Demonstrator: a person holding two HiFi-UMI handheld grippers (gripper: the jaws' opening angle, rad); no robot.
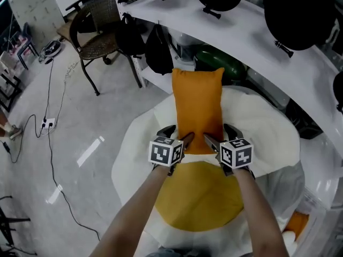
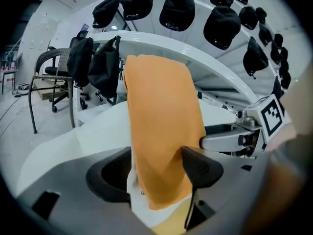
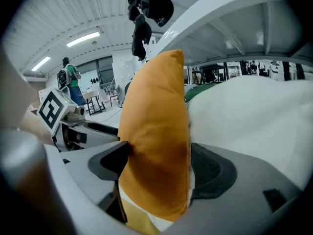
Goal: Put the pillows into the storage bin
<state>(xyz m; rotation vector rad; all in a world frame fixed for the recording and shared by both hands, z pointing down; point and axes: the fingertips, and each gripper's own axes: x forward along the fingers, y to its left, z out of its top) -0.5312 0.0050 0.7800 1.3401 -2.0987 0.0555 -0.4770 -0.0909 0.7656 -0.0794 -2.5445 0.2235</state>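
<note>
An orange rectangular pillow (image 1: 197, 108) stands on edge, stretching away from me, and both grippers hold its near end. My left gripper (image 1: 179, 135) has its jaws set wide around the pillow's thickness (image 2: 161, 131), with one fingertip (image 2: 188, 155) denting the fabric. My right gripper (image 1: 218, 134) pinches the same end from the other side, both pads pressed into the pillow (image 3: 154, 141). Under the grippers lies a round yellow pillow (image 1: 201, 197) on a wide white cushion-like mass (image 1: 268, 138). A clear plastic bin corner (image 1: 321, 197) shows at the lower right.
A white curved shelf (image 1: 252, 31) with black caps (image 1: 292, 9) hung over it runs across the back. Black bags (image 1: 158, 50) hang at its left end, next to a wicker chair (image 1: 99, 33). Cables and a power strip (image 1: 48, 123) lie on the floor at left.
</note>
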